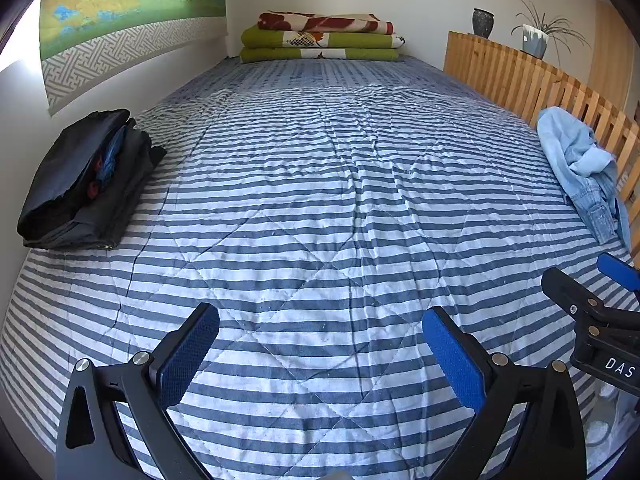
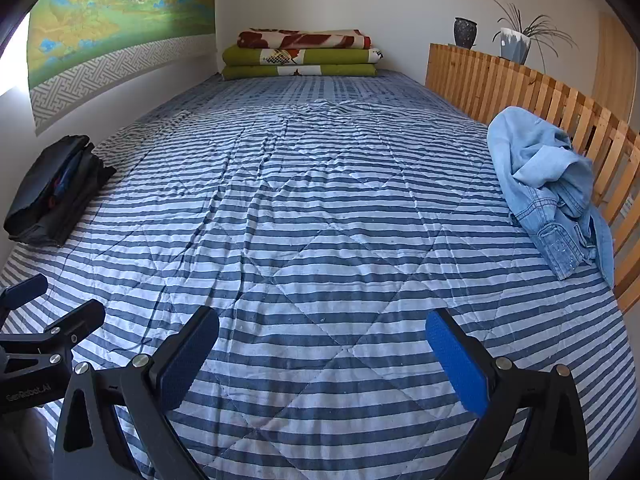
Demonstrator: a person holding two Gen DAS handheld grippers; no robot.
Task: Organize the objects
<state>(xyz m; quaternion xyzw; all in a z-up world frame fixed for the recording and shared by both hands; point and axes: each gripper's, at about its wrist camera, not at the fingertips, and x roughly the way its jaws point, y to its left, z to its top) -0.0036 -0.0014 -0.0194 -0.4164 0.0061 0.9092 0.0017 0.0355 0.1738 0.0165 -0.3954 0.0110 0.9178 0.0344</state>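
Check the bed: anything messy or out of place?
Yes. The light blue denim jacket lies crumpled in a heap at the right edge of the striped quilt, against the wooden slat rail. The dark clothes on the left and the blankets at the far end are folded.

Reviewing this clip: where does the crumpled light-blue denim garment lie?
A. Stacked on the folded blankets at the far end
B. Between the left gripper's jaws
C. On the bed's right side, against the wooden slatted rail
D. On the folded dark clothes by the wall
C: the denim garment lies crumpled on the striped quilt beside the wooden slatted rail, with both grippers empty.
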